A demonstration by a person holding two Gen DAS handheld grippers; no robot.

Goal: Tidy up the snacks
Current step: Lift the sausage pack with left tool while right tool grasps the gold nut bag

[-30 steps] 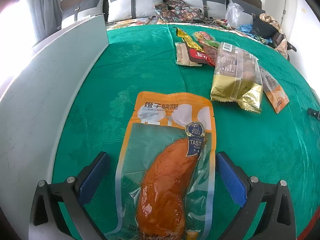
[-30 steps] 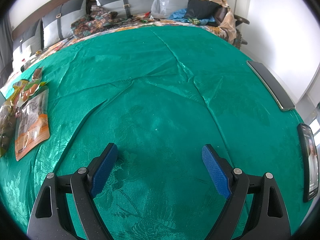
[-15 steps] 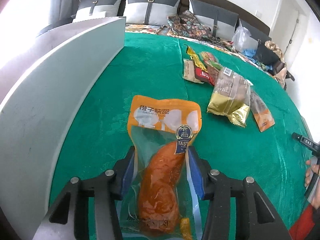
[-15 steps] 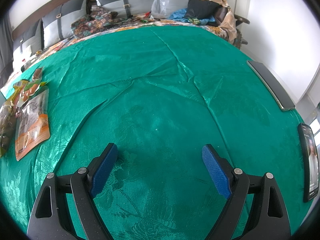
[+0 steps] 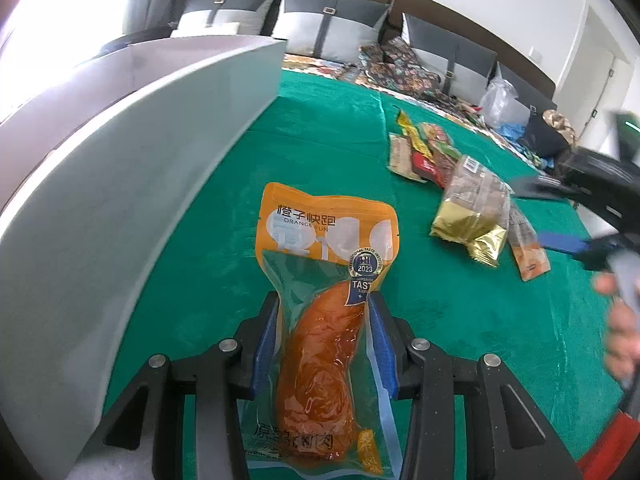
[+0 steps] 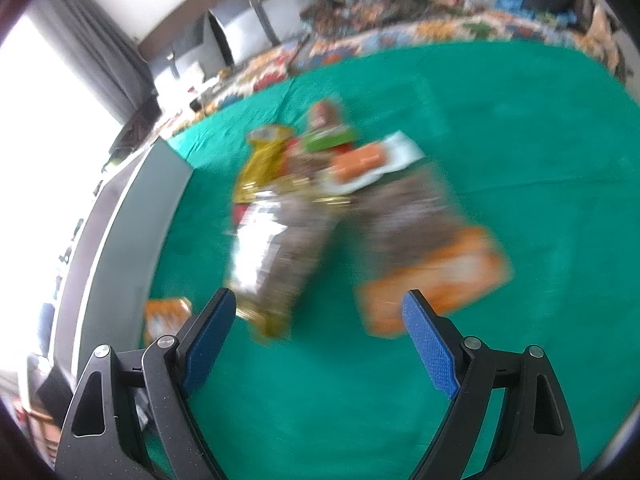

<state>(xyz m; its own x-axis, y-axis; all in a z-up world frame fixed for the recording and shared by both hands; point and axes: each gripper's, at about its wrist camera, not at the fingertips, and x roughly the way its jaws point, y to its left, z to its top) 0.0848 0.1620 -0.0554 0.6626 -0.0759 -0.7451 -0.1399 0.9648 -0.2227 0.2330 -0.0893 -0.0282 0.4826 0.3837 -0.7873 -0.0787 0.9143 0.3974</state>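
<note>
Nearest: left gripper (image 5: 322,342) w/ blue-padded fingers (image 5: 264,344) just closed in, now clamped on the orange-and-clear plastic pouch holding an orange sausage-like piece (image 5: 324,320). Grip sits on the pouch's lower half, pads on both side edges; top end sticks out fwd, over the green patterned cloth (image 5: 224,264). Can't tell if it's lifted off yet.

Risk 1: film is slick and the pads bite thin side seams, not the solid piece. Pouch could slide out or swing down nose-first once raised. Squeezing harder may crumple or split the seal.

Risk 2: tall grey flat panel (image 5: 132,184) stands just left of the pouch. A sideways move could knock the free end into it.

Right gripper (image 6: 316,336): fingers released, wide, nothing between them, hovering over bare cloth. View is badly smeared, so aim is uncertain. Ahead lie a gold-ended clear snack bag (image 6: 276,248) and a flat orange-edged packet (image 6: 436,264), close together. A fast descent may catch both or shove them.

Farther: pile of small mixed wrappers (image 5: 420,152) overlapping, easy to drag along.
</note>
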